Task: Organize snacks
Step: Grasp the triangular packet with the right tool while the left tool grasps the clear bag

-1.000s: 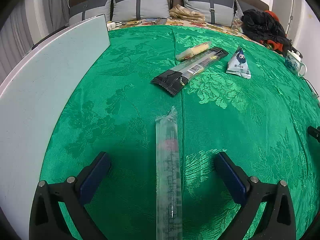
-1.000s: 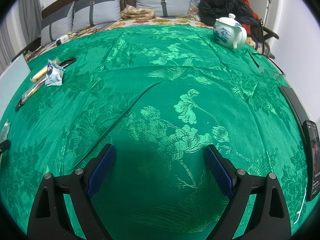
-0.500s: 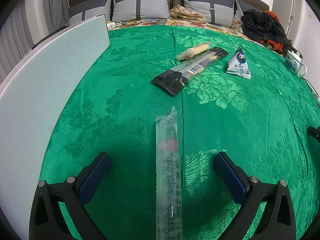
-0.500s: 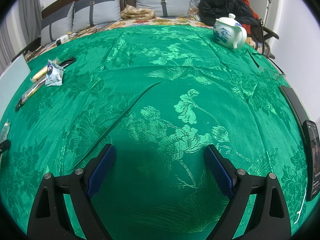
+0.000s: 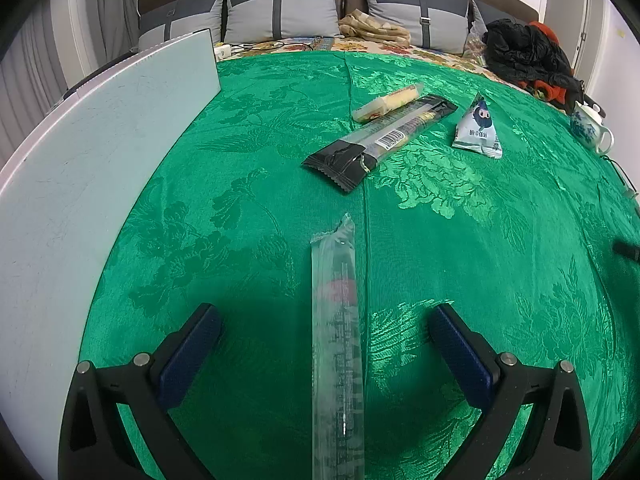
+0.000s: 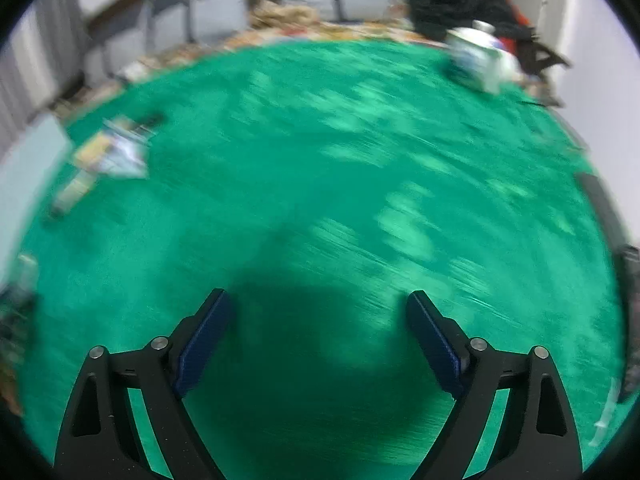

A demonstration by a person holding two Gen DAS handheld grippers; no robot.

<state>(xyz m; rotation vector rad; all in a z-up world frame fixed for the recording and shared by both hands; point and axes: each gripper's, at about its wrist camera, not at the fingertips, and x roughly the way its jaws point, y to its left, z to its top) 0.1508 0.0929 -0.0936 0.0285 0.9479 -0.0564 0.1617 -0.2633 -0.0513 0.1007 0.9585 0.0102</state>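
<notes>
Right gripper (image 6: 318, 320) swinging now, view blurring, jaws spread, gripping nothing | left gripper (image 5: 322, 334) staying put, I'm keeping it released | clear snack stick (image 5: 336, 320) lying between its fingers on green cloth (image 5: 480, 240)

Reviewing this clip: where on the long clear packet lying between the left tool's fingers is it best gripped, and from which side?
Grip the clear packet across its narrow width, near mid-length. It lies flat on the green cloth, running lengthwise away from the left tool, whose open fingers already straddle it. Coming straight down from above probably works best, one finger on each long edge; the crimped far end looks too flimsy.
</notes>
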